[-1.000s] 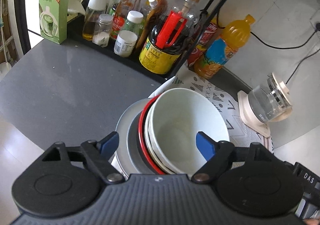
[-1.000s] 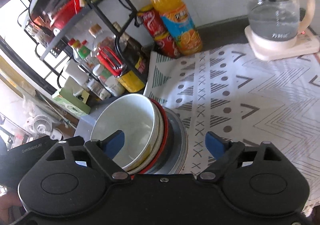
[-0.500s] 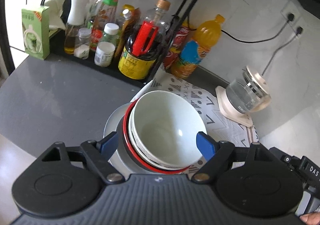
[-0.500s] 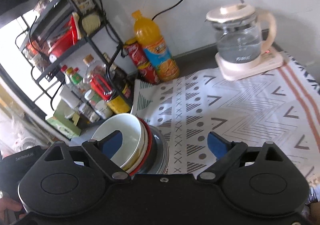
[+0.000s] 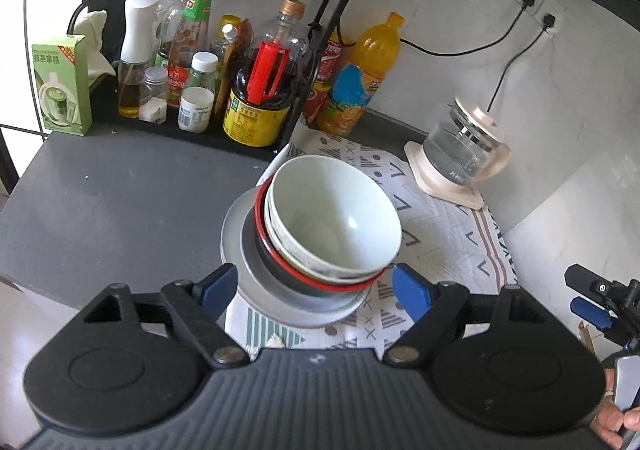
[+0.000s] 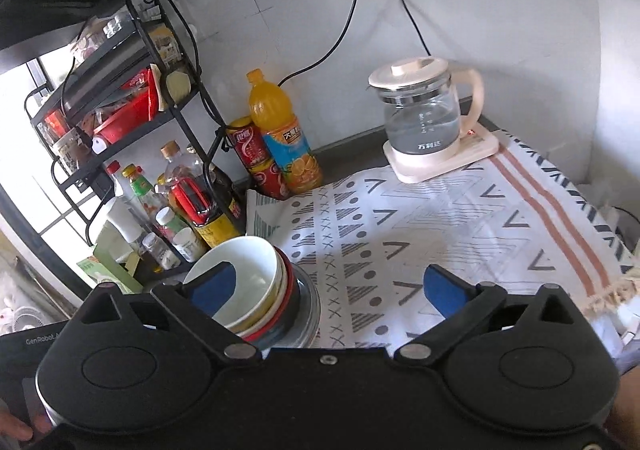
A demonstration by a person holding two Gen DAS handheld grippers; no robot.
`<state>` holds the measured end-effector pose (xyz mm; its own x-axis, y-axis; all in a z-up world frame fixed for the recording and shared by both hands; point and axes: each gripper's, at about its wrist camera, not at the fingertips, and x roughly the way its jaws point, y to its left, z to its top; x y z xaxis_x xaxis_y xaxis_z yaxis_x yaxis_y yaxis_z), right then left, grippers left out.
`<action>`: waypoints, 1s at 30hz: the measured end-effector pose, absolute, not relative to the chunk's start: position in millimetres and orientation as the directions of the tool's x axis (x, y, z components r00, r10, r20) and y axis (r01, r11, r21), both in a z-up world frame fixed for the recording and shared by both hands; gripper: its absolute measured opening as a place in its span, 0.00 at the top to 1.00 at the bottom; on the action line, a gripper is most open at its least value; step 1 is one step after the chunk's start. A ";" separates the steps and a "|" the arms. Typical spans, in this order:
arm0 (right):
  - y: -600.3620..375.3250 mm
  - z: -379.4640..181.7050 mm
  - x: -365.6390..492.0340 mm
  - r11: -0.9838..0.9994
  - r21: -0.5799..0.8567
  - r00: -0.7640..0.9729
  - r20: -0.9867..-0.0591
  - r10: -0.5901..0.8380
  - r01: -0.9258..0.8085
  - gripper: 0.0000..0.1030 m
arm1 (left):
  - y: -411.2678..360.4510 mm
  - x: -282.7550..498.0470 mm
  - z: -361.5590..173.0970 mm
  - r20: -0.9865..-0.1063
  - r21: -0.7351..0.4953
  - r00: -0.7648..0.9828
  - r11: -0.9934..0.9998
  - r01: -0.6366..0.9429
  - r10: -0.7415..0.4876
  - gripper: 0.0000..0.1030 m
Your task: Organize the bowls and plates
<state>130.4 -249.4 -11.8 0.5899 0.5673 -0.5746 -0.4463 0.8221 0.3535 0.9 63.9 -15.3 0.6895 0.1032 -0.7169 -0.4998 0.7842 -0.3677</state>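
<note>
A stack stands where the grey counter meets the patterned cloth: a white bowl [image 5: 332,217] on top, a red-rimmed bowl [image 5: 320,282] beneath it and a grey plate [image 5: 248,278] at the bottom. My left gripper [image 5: 314,290] hovers above and short of the stack, open, its blue pads clear of the plate's rim. In the right wrist view the white bowl [image 6: 256,270] and the grey plate [image 6: 310,310] lie at the lower left, partly behind one finger. My right gripper [image 6: 328,286] is opening its jaws over the cloth with nothing between them.
A black rack [image 5: 332,1] full of sauce bottles and jars lines the back left, with a green box [image 5: 60,85] beside it. An orange juice bottle [image 6: 280,129], red cans [image 6: 256,157] and a glass kettle [image 6: 424,117] stand by the wall. The cloth [image 6: 460,217] covers the right side.
Both grippers have pulled back and risen from the stack, which now looks smaller and farther away. The right gripper's jaws have spread wider. The stack itself has stayed put.
</note>
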 end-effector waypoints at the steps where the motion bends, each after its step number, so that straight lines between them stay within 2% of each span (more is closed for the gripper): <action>1: -251.4 -12.0 126.5 0.829 0.349 0.596 -0.578 0.558 -0.438 0.02 | 62.2 -2.8 -14.7 -0.715 -0.365 0.692 0.790 -0.493 0.101 0.19; 11: -265.7 -7.0 89.7 0.852 0.331 0.633 -0.570 0.523 -0.406 0.00 | 51.8 -29.3 -7.9 -0.699 -0.344 0.709 0.828 -0.443 0.089 0.19; 21: -264.7 -9.3 57.2 0.882 0.266 0.668 -0.579 0.469 -0.389 0.00 | 50.4 -63.6 -5.7 -0.692 -0.296 0.712 0.851 -0.433 0.121 0.09; 30: -261.1 -14.7 25.5 0.905 0.197 0.678 -0.606 0.415 -0.378 0.00 | 45.3 -96.2 -1.7 -0.682 -0.240 0.717 0.882 -0.405 0.144 0.05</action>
